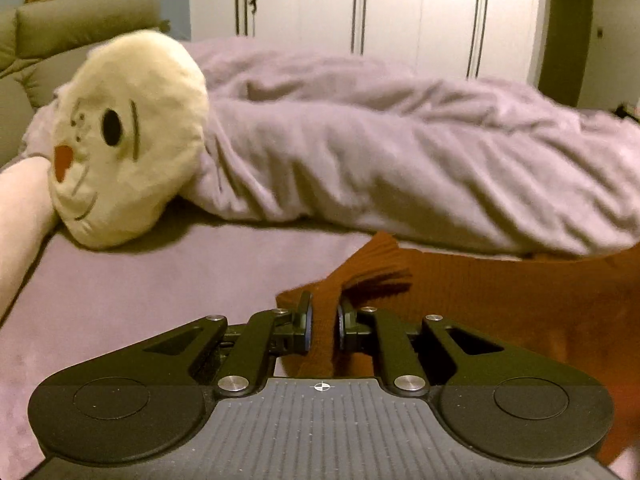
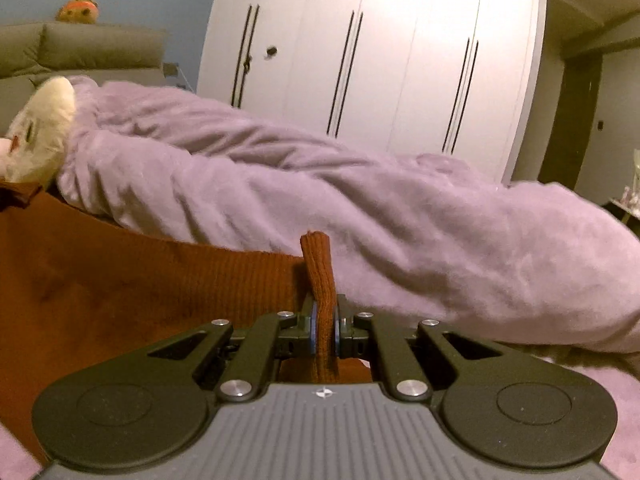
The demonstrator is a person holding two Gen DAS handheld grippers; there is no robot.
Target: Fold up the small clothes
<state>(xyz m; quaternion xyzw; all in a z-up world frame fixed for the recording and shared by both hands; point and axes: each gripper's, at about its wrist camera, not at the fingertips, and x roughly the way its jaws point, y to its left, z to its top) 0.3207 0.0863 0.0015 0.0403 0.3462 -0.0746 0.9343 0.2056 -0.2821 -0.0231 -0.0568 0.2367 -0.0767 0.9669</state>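
Observation:
A rust-orange ribbed knit garment [image 1: 500, 296] lies on the lilac bed sheet [image 1: 140, 300]. My left gripper [image 1: 324, 312] is shut on a bunched edge of it, and the cloth stretches away to the right. In the right wrist view the same garment [image 2: 140, 280] spreads to the left. My right gripper [image 2: 325, 312] is shut on another edge, and a narrow strip of knit stands upright between the jaws.
A rumpled lilac duvet [image 1: 400, 160] lies across the bed just behind the garment, also in the right wrist view [image 2: 360, 208]. A cream plush toy [image 1: 128, 136] rests at the left. A white wardrobe [image 2: 380, 60] and an olive headboard [image 1: 80, 24] stand behind.

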